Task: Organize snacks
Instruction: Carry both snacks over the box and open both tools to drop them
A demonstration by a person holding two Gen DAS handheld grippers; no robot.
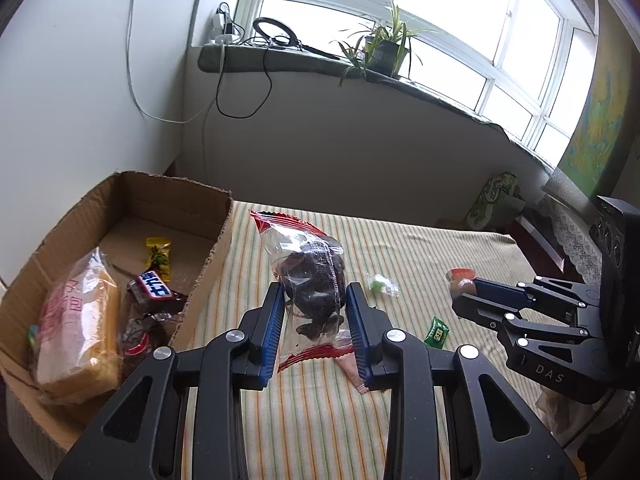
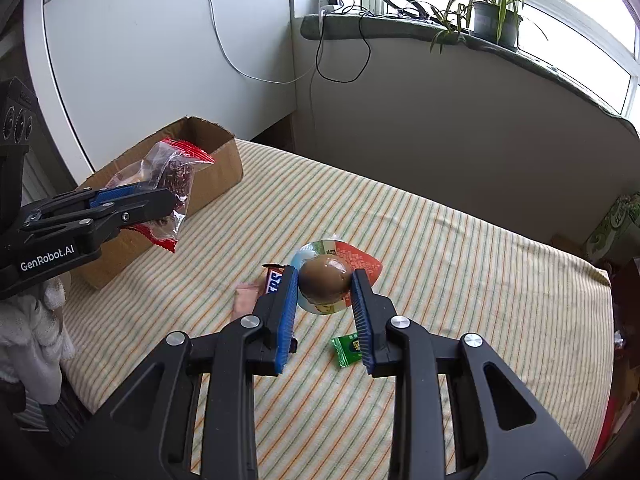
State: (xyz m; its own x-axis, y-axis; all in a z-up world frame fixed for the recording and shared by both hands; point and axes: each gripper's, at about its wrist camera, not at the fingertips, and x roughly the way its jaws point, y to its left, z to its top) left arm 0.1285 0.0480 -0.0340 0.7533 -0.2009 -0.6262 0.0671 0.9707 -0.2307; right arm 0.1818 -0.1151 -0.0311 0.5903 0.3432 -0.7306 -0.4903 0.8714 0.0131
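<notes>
My left gripper (image 1: 316,304) is shut on a clear snack bag (image 1: 310,280) with red ends and dark pieces inside, held above the striped bed just right of the cardboard box (image 1: 216,248). The same bag (image 2: 172,176) shows in the right wrist view in front of the box (image 2: 224,160). My right gripper (image 2: 325,280) is shut on a brown egg in a clear round pack (image 2: 324,280), held above the bed; it also shows in the left wrist view (image 1: 464,286). The box holds a bread pack (image 1: 80,320), a yellow candy (image 1: 160,256) and dark wrapped bars (image 1: 154,290).
On the striped bed cover (image 2: 440,264) lie a green candy (image 2: 346,350), a Snickers bar (image 2: 274,280), a pink packet (image 2: 246,300) and a clear-green candy (image 1: 380,284). A wall and a windowsill with a plant (image 1: 384,48) stand behind. A green box (image 1: 492,200) sits at the far right.
</notes>
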